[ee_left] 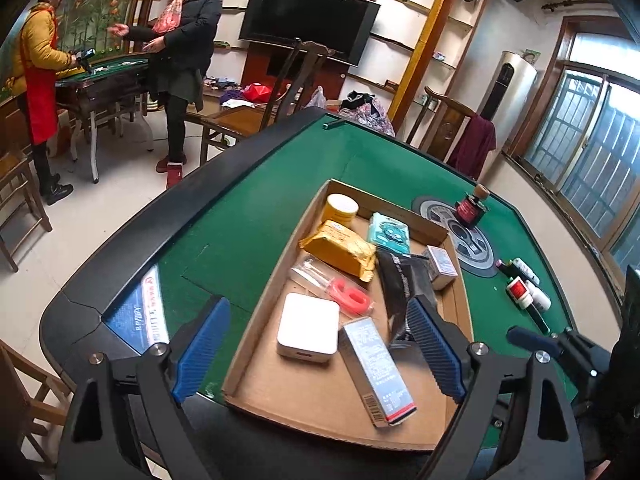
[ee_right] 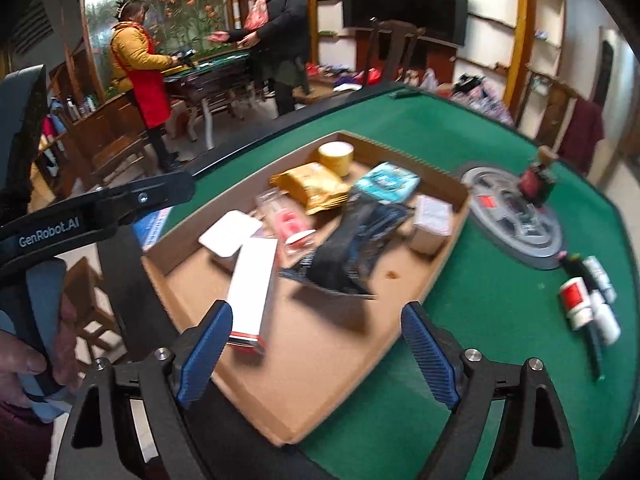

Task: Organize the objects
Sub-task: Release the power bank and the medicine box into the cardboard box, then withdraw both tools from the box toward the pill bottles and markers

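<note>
Scanning L to R: left gripper (ee_left: 320, 344) hangs over the near end of the cardboard tray (ee_left: 320, 420), jaws spread wide, nothing between the pads. Under it lie a white box (ee_left: 307, 330) and a long grey carton (ee_left: 376, 372), w/ a yellow pouch (ee_left: 340, 248), black pouch (ee_left: 404, 284) and tape roll (ee_left: 342, 208) further in. Right gripper (ee_right: 316, 354) is also spread and empty, aimed at the tray's near right corner.

Loose stuff still out on the green counter (ee_right: 500, 320): a cluster of small bottles (ee_right: 588, 304) lying flat, and a dark red jar (ee_right: 534, 180) upright on the round centre disc. Both sit well to the right of the tray, so the right gripper is nearer. Bottles' long axes run roughly away from the camera, approx in line w/ the gripper's reach. Probably next pick, though that's a guess.
</note>
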### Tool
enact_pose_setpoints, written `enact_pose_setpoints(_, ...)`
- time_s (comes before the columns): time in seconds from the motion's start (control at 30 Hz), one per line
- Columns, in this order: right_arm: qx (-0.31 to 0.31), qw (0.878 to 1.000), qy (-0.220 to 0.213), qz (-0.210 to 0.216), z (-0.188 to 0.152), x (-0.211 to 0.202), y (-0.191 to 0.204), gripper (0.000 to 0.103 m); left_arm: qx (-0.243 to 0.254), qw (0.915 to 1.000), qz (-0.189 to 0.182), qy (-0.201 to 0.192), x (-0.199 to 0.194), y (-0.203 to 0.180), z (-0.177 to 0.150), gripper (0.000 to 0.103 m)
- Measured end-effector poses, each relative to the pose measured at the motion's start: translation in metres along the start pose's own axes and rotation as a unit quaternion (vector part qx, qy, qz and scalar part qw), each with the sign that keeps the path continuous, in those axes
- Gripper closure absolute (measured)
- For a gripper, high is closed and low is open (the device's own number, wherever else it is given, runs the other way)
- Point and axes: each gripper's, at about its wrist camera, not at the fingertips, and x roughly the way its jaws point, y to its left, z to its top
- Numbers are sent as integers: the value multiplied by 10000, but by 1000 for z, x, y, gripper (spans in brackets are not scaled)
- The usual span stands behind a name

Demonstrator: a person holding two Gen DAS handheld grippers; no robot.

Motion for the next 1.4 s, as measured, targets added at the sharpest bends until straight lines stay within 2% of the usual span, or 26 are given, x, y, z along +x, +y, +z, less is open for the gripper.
enact_pose_setpoints(0.2,117,9995,-86,-288,-7,-10,-18,11,203,9998,-48,29,-3,-20,-3,14)
enact_pose_setpoints(0.63,353,9973,-240,-597,-25,-30,-46,10,552,9984,-116,88,-8,-57,-10,14)
enact_pose_setpoints(1.4,633,9946,-247,-791,-44,-37,-84,9,961,9945,-211,346,6,-105,-18,14)
